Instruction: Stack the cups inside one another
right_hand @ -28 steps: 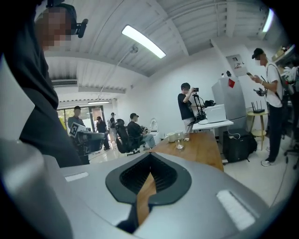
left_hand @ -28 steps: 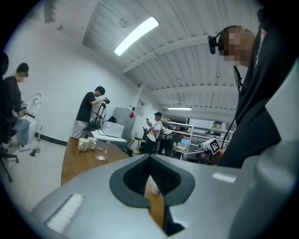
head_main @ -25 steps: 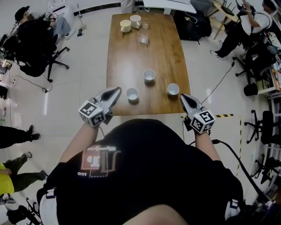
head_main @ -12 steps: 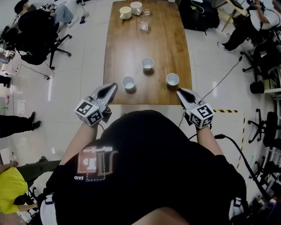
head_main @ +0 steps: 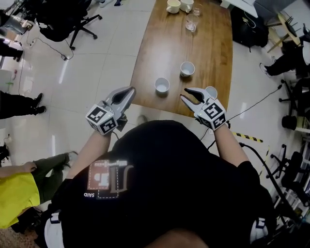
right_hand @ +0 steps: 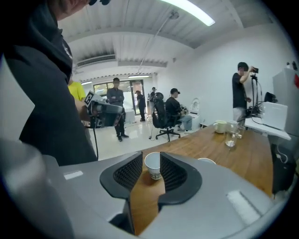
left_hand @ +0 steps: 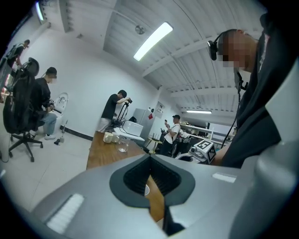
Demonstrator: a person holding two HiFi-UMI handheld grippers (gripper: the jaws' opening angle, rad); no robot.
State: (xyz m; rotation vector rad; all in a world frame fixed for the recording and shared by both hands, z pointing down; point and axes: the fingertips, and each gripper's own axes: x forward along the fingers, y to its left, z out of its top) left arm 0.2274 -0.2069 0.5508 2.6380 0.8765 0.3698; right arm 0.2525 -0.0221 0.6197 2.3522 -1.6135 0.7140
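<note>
Three white paper cups stand on the near half of the wooden table (head_main: 208,43). One cup (head_main: 162,85) is at the left, one (head_main: 187,68) is farther back, and a third (head_main: 211,91) peeks out behind my right gripper. My right gripper (head_main: 185,95) hangs over the table's near edge, pointing left at the left cup (right_hand: 153,165). That cup shows beyond its opening jaws, untouched. My left gripper (head_main: 128,93) is off the table's left corner, jaws shut and empty. Through the slit of the left gripper (left_hand: 150,161) a sliver of cup (left_hand: 146,190) shows.
At the table's far end stand two mugs (head_main: 173,6) and a glass (head_main: 192,22). An office chair (head_main: 72,19) and people are on the floor to the left. More people and a black bag (head_main: 249,29) are on the right, and a cable (head_main: 256,104) trails by the table.
My right gripper has swung forward over the table's near edge, turned toward the left cup, and its jaws have gone from shut to open. The left gripper has edged toward the table corner.
</note>
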